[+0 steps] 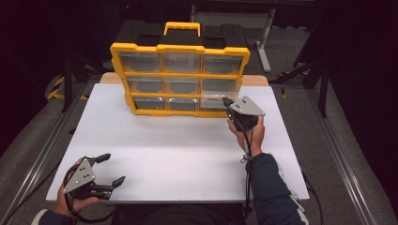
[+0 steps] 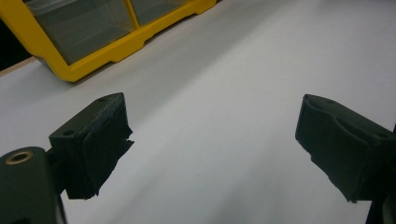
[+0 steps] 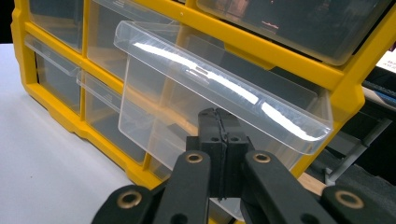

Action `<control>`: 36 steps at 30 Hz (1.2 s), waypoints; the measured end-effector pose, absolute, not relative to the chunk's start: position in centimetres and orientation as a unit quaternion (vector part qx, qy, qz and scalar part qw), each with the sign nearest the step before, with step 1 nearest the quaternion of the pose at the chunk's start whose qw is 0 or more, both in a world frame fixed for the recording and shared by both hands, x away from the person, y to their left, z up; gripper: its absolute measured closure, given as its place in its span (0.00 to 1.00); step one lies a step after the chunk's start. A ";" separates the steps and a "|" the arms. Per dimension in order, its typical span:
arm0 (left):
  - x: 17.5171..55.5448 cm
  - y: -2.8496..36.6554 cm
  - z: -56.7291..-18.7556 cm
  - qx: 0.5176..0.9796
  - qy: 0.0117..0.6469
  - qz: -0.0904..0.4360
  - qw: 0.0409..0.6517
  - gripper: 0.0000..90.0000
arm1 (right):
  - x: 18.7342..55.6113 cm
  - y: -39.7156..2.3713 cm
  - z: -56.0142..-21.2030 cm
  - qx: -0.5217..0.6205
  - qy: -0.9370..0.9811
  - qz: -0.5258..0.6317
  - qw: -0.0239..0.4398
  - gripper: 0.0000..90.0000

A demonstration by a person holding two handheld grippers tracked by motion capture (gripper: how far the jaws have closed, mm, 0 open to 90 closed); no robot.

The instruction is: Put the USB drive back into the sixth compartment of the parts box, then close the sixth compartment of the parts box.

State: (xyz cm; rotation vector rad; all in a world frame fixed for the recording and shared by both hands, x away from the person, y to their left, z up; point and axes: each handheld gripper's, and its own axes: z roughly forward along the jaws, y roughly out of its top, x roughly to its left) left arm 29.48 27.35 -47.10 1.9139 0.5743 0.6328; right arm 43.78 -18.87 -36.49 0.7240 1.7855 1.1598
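Item: right gripper (image 3: 218,122), jaws pressed together, pads meeting just under the front lip of a clear drawer (image 3: 219,93); whether a thin part of the drawer's front is lying pinched between the pads cannot be told from the right gripper view. In the high view the right gripper (image 1: 228,104) is sitting at the organiser's bottom-right compartment, near the right part of the table's far edge, with the right hand (image 1: 248,133) holding it from behind. Drawer: transparent plastic, its front standing proud of the yellow frame and so apparently partly pulled out, its handle lip running crosswise to the jaws as a long horizontal strip; the drawer is lying directly ahead of and slightly above the fingertips, touching or nearly touching them. Judged next move: a straight draw toward the table's near edge, along the drawer's sliding axis, square to that lip. Organiser (image 1: 180,77): yellow frame, three rows of three clear drawers, carry handle on top, standing upright across the far-centre part of the table (image 1: 178,154). Left gripper (image 1: 107,169): jaws standing wide apart with nothing between them, held by the left hand (image 1: 70,199) at the table's near-left corner, well apart from the organiser, so the right gripper is by far the nearer to the drawer. In the left gripper view, the two pads (image 2: 95,144) are framing bare white table.
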 end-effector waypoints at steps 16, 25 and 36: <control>29.6 27.1 -47.1 0.793 0.234 0.263 0.497 0.12 | 44.7 -18.7 -36.5 0.296 0.718 0.459 0.432 1.00; 29.5 27.0 -47.1 0.795 0.232 0.262 0.495 0.12 | 45.2 -18.9 -36.7 0.306 0.714 0.449 0.442 1.00; 29.6 27.0 -47.2 0.796 0.233 0.261 0.493 0.12 | 46.2 -18.8 -37.0 0.318 0.710 0.443 0.445 1.00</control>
